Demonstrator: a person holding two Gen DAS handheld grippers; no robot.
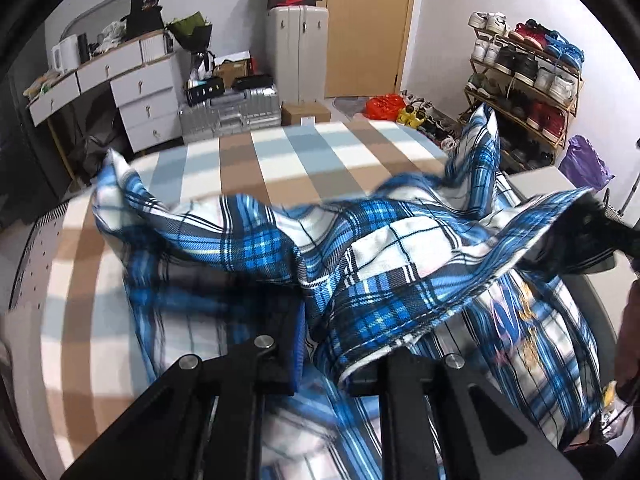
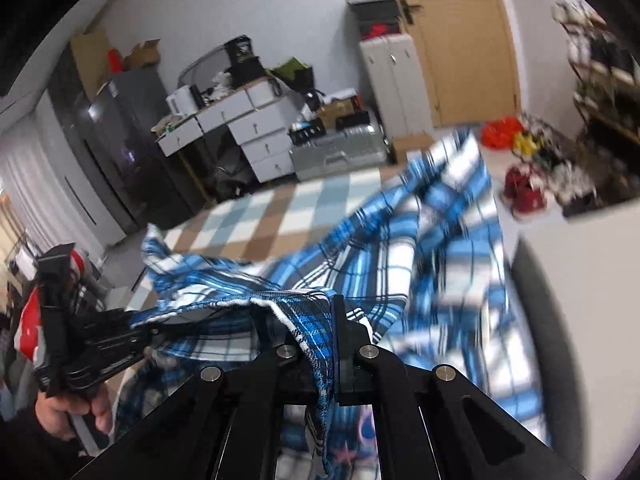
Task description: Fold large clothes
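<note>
I have the blue plaid garment [image 1: 360,248] bunched and partly lifted over the striped bed cover [image 1: 248,160], most of it heaped on the near half of the cover, one corner flung toward the shoe rack [image 1: 524,80] side. My left gripper [image 1: 320,344] has its jaws nearly together on a fold of the plaid; my right gripper [image 2: 334,344] is clamped tight on a hemmed edge.

My worry is that the left hold looks shallow, on a loose fold rather than a hem, so a pull across the cover could let it slip out. The cloth between my two holds is twisted, so laying it down now would probably trap creases.

Only the right wrist view shows the left gripper from outside, with my hand [image 2: 72,412] on its handle and cloth trailing from its tip. Only the left wrist view shows the far corner of the garment clearly, and the printed cloth beneath it.
</note>
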